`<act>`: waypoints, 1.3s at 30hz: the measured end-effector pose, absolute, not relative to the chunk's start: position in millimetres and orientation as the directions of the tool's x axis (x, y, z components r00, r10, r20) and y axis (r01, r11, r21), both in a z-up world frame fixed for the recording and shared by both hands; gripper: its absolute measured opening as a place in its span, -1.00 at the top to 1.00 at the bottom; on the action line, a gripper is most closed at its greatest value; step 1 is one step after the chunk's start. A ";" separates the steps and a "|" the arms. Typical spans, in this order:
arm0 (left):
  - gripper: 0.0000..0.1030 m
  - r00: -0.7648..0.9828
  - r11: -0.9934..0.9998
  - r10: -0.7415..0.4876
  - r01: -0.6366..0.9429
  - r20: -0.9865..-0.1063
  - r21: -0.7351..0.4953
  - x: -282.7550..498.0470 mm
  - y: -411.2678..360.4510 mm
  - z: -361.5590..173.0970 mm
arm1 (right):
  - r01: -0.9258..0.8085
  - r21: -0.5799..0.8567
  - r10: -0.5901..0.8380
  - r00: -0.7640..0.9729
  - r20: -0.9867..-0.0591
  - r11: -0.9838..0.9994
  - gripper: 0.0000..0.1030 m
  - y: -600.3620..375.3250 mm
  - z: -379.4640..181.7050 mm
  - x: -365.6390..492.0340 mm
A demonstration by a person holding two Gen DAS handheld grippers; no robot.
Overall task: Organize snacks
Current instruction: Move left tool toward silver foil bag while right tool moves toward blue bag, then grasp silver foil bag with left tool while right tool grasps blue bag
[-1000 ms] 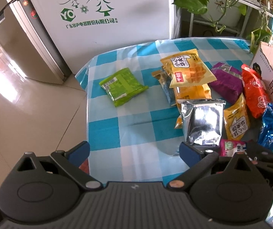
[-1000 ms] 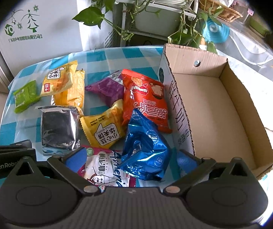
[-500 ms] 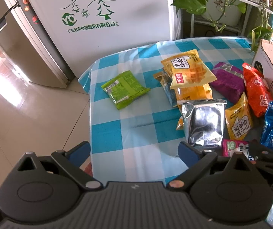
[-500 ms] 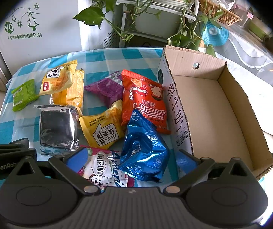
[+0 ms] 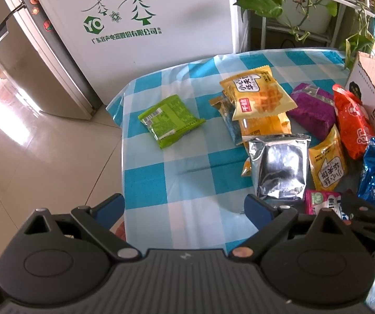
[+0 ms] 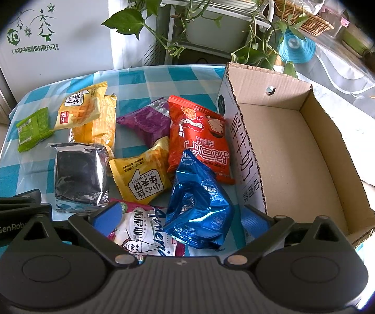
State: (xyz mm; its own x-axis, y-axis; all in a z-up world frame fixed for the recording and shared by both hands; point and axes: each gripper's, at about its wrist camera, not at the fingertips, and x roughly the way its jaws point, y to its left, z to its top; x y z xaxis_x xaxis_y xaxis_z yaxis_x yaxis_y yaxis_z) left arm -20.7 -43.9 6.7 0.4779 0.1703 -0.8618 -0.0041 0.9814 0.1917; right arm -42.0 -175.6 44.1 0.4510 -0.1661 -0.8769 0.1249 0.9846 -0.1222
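Observation:
Several snack packets lie on the blue-checked tablecloth [image 5: 148,183]. A green packet [image 5: 170,121] sits apart at the left. Clustered to its right are a yellow waffle packet [image 5: 255,95], a silver packet [image 5: 279,168], a purple one [image 5: 313,110] and a red one [image 5: 352,123]. An open cardboard box [image 6: 292,144], with nothing in it, stands at the right. My left gripper [image 5: 183,205] hangs open over bare cloth, nothing between its pads. My right gripper [image 6: 181,217] is closing slowly above the blue foil packet [image 6: 198,201] and the pink-and-white packet [image 6: 140,227], its pads clear of both.
A white fridge [image 5: 140,26] and a steel fridge [image 5: 17,60] stand behind the table's far left corner. A plant shelf [image 6: 213,7] with trailing vines is behind the box. The table's left edge drops to a tiled floor [image 5: 43,157]. A small yellow packet [image 6: 141,172] lies mid-cluster.
The right gripper's pads have drawn slightly closer together. Neither hand has moved, and no packet has shifted.

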 end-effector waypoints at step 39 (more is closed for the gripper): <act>-0.93 0.466 0.982 -0.180 0.030 -0.866 -0.187 20.2 -58.4 -10.3 | 0.184 0.410 0.257 0.538 -0.803 0.893 -0.95 -263.5 60.3 -62.3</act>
